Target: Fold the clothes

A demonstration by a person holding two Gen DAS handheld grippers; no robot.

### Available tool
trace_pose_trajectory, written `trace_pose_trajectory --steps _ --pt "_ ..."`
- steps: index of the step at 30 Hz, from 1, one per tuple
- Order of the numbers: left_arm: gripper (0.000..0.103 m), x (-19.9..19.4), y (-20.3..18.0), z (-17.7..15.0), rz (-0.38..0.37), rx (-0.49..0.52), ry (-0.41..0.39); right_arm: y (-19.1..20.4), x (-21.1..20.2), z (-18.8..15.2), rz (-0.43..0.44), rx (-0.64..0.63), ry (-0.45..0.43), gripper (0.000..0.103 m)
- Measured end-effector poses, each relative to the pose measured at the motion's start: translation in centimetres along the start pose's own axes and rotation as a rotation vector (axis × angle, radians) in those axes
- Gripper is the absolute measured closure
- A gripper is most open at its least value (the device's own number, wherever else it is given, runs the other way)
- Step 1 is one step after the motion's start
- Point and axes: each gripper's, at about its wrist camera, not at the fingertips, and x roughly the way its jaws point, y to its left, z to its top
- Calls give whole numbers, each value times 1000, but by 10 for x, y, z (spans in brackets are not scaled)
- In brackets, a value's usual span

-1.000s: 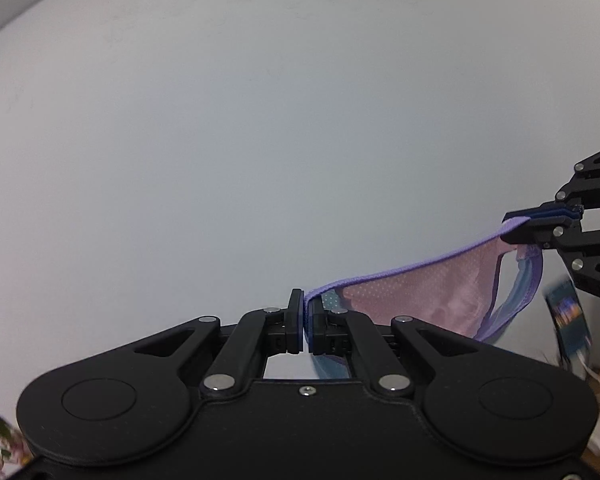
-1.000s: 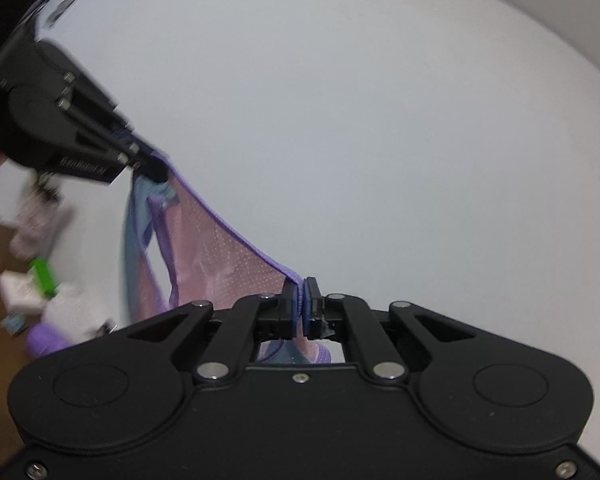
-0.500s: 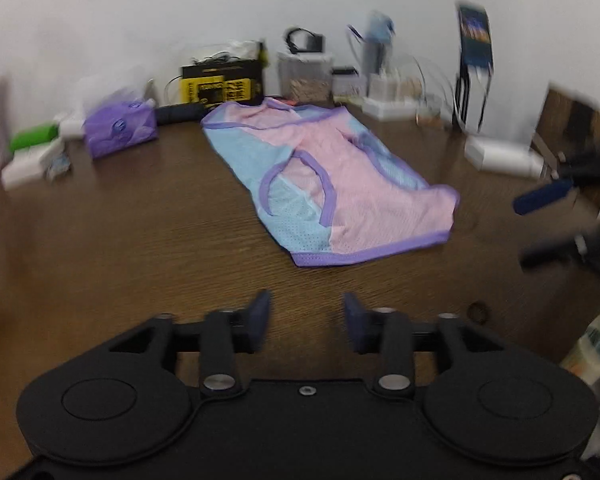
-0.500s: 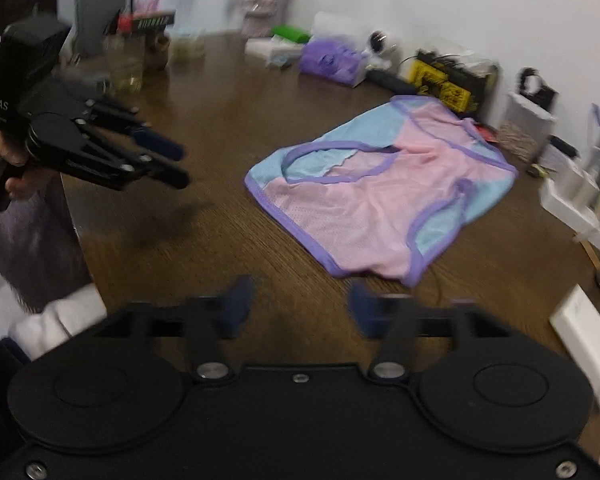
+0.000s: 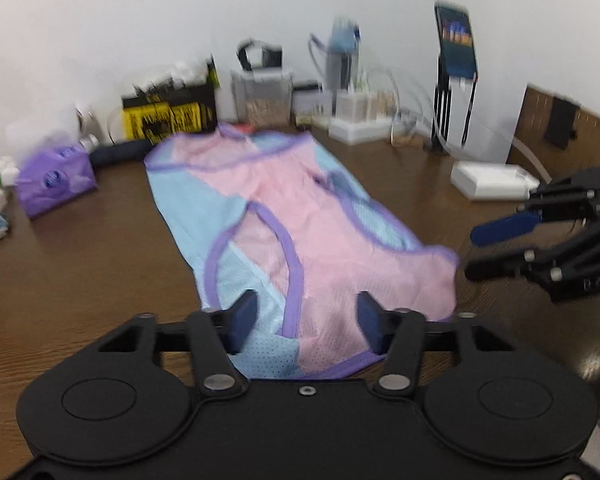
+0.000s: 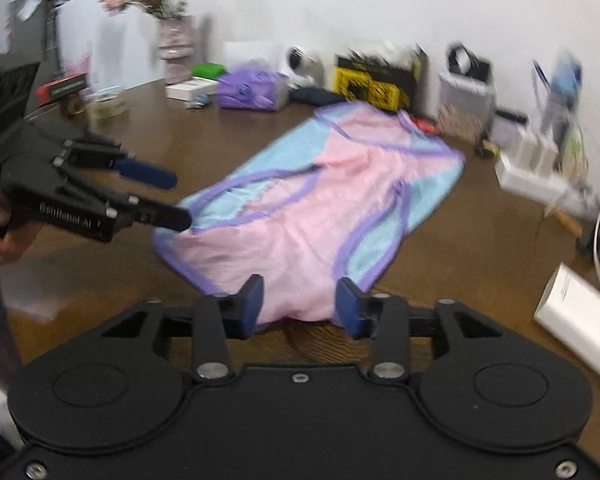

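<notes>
I see the pink-and-blue mesh vest (image 5: 300, 216) lying flat mid-frame on the wooden table (image 5: 80, 264); my left gripper (image 5: 306, 316) and right gripper (image 6: 298, 304) stand part-open, jaws just narrowing, hem between them, ungripped

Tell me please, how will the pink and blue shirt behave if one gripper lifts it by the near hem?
The shirt looks like thin mesh lying flat on the table, so it will probably hang limp and stretch rather than keep its shape. It seems light, so a pinch should hold it. Pushed, it would likely bunch into wrinkles, not slide whole.
</notes>
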Motion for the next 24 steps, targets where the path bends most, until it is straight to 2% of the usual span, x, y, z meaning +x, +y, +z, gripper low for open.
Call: trace_pose_trajectory --steps 1,4,5,6,8,10,12,19,24 --pt "58 4 3 0 -5 -5 18 -3 5 -1 -3 13 10 62" --pt "58 17 11 -1 -21 -20 70 -10 20 -4 -8 41 34 76" --pt "59 20 13 -2 -22 -21 83 -11 24 -4 -7 44 37 90" --pt "63 23 15 -2 -20 -21 93 -12 26 -4 -6 43 38 92" --pt "80 26 17 -5 -14 -28 97 -13 30 -4 -4 41 39 92" --pt "94 25 22 -7 -12 -36 93 -11 29 -2 -4 32 27 92" --pt "99 23 28 -8 -20 -68 82 -11 27 -1 -14 26 8 93" --pt "100 17 47 7 -4 -177 1 -9 29 19 -56 -2 -67 93" --pt "100 46 60 20 25 -208 42 -19 77 43 -99 15 11 91"
